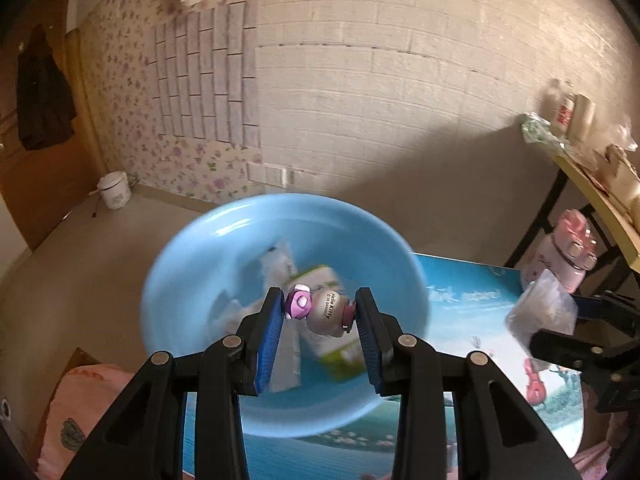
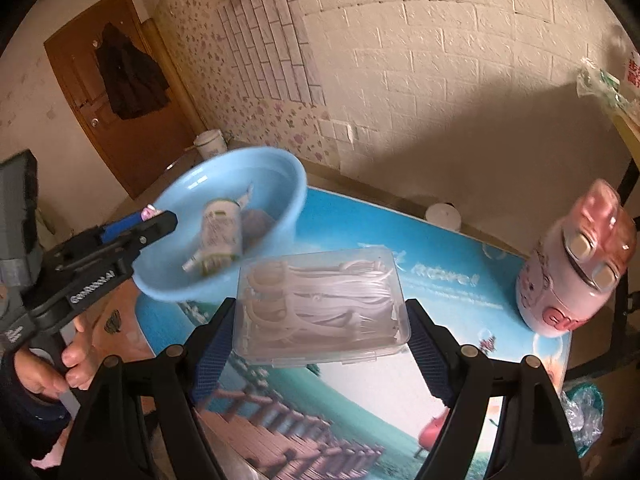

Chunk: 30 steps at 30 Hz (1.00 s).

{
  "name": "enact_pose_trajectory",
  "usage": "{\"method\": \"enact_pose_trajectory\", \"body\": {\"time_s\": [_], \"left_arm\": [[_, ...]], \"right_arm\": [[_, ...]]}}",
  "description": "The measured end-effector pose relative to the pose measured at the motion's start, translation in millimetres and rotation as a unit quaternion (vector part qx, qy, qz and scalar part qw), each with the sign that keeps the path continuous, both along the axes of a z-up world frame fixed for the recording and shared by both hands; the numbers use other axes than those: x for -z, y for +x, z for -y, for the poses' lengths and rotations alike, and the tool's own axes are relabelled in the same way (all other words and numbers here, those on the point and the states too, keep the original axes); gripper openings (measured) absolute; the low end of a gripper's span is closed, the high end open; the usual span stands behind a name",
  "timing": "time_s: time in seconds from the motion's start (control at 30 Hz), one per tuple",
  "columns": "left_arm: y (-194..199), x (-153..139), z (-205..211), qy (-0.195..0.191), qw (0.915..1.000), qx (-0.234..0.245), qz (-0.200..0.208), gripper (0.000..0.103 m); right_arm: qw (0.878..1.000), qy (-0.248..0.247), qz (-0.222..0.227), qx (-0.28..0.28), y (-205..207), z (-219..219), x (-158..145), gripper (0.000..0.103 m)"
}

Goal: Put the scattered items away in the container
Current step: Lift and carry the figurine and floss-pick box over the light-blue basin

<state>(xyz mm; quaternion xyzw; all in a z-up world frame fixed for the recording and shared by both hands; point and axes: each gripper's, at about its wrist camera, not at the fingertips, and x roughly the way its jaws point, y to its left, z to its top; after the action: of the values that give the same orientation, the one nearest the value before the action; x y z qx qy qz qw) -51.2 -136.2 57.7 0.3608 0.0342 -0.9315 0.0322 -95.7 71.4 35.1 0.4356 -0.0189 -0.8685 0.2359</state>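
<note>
My left gripper [image 1: 320,310] is shut on a small Hello Kitty toy [image 1: 318,310] with a purple cap and holds it above the light blue basin [image 1: 192,264]. The basin holds a green-and-white tube [image 1: 340,356] and a white item [image 1: 278,260]. My right gripper [image 2: 320,312] is shut on a clear plastic box of white floss picks [image 2: 320,304], held above the table to the right of the basin [image 2: 280,176]. The left gripper [image 2: 148,216] shows in the right wrist view at the basin's left rim. The clear box [image 1: 540,312] shows at the right of the left wrist view.
The table [image 2: 460,292] has a blue scenic cover. A pink water bottle [image 2: 572,264] stands at its right edge, a small white lid [image 2: 442,214] at the far edge. A shelf with clutter [image 1: 592,152] is at the right; a brown door [image 2: 120,120] at the left.
</note>
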Motion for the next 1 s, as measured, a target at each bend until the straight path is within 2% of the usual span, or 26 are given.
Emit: {"method": "enact_pose_trajectory", "body": {"time_s": [0.57, 1.0], "left_arm": [[-24, 10, 57, -0.016, 0.9996, -0.016, 0.015, 0.035], [-42, 22, 92, -0.021, 0.9993, -0.015, 0.029, 0.035]], "right_arm": [[0.999, 0.004, 0.001, -0.042, -34, 86, 2, 0.083], [0.999, 0.007, 0.007, -0.049, -49, 119, 10, 0.083]]}}
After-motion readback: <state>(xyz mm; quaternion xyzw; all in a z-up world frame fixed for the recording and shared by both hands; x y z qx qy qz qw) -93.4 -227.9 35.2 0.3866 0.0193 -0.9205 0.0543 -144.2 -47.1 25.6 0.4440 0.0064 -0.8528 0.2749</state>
